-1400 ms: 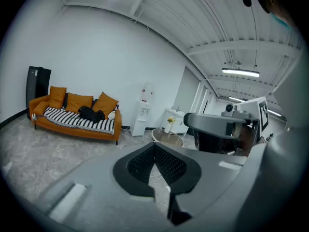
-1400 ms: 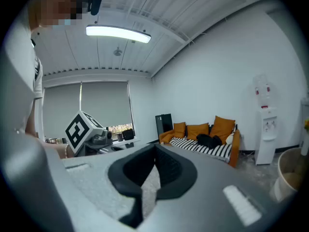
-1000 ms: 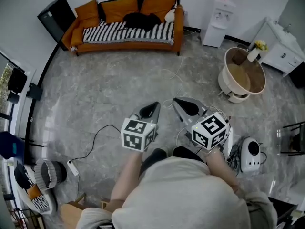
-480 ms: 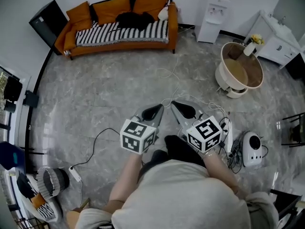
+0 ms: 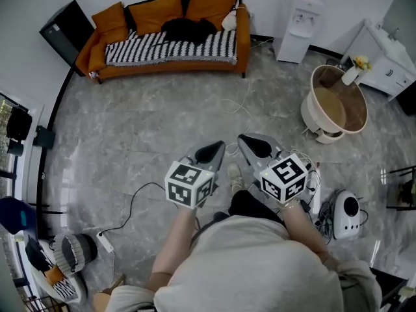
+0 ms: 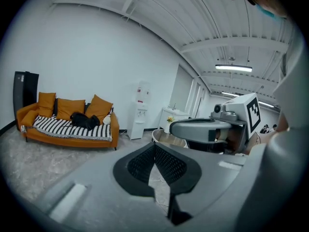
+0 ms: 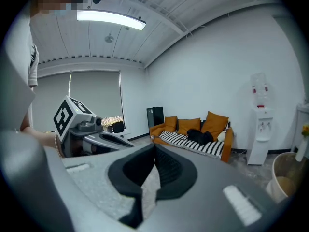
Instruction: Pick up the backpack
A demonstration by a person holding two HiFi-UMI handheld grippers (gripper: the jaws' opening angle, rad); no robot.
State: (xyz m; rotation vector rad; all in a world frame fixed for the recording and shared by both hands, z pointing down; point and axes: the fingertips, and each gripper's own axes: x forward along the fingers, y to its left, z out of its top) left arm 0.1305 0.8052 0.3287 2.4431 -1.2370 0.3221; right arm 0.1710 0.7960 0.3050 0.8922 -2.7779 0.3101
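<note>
Far ahead of the fingers (image 5: 209, 152), too small to tell straps or zips on the black backpack (image 5: 189, 28). Well right of the right fingers (image 5: 255, 147), cut off by the edge: a dark frame (image 5: 403, 188).

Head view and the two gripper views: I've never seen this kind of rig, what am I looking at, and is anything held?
A person stands in a room with a hand-held gripper in each hand: a two-jaw clamp topped by a marker cube. The head view looks down from the person's head, showing the left hand-held gripper and right hand-held gripper. The other two pictures come from cameras riding on each, looking along its jaws. Both are shut and empty. The black backpack lies on the orange sofa across the floor.
</note>
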